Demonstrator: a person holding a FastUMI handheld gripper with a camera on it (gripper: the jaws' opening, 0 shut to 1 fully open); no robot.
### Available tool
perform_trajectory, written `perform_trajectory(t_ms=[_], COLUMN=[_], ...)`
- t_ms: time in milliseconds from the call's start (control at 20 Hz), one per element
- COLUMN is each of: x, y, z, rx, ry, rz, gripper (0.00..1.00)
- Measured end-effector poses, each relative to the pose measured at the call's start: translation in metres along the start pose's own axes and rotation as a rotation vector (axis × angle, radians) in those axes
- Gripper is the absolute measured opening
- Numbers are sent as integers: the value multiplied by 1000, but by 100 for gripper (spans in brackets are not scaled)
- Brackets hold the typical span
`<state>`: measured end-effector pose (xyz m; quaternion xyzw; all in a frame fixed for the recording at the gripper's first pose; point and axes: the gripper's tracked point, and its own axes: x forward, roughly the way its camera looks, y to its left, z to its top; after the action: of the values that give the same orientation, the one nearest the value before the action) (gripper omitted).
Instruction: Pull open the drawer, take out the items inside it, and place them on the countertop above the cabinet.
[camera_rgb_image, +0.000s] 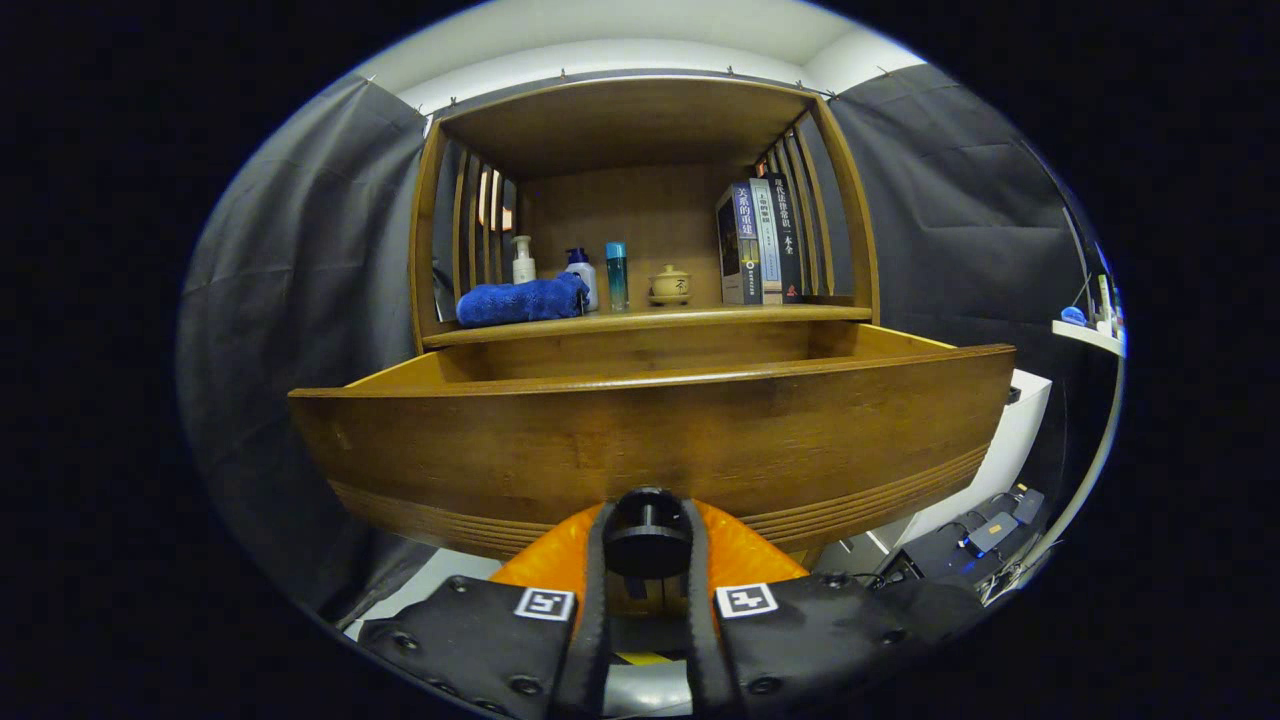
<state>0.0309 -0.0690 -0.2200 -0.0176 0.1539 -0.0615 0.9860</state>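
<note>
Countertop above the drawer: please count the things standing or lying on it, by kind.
Bottles: 3
Books: 3
Blue towel: 1
Lidded cup: 1
Total: 8
The gripper is shut on the drawer knob.

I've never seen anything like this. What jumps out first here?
The big wooden drawer pulled out toward you, with the gripper closed on its dark round knob at the front. Above it, on the countertop, a bright blue towel lies in front of small bottles, with books standing further along.
</note>
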Motion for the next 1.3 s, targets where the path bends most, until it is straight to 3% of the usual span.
perform_trajectory(t_ms=[400, 800, 1100, 1300], x=[-3, -24, -44, -9], y=[5, 19, 25, 22], z=[-1, 14, 119, 190], rx=[-31, -41, -29, -74], ry=[-2, -21, -180, -138], rz=[3, 66, 111, 136], gripper=[56, 98, 97, 98])
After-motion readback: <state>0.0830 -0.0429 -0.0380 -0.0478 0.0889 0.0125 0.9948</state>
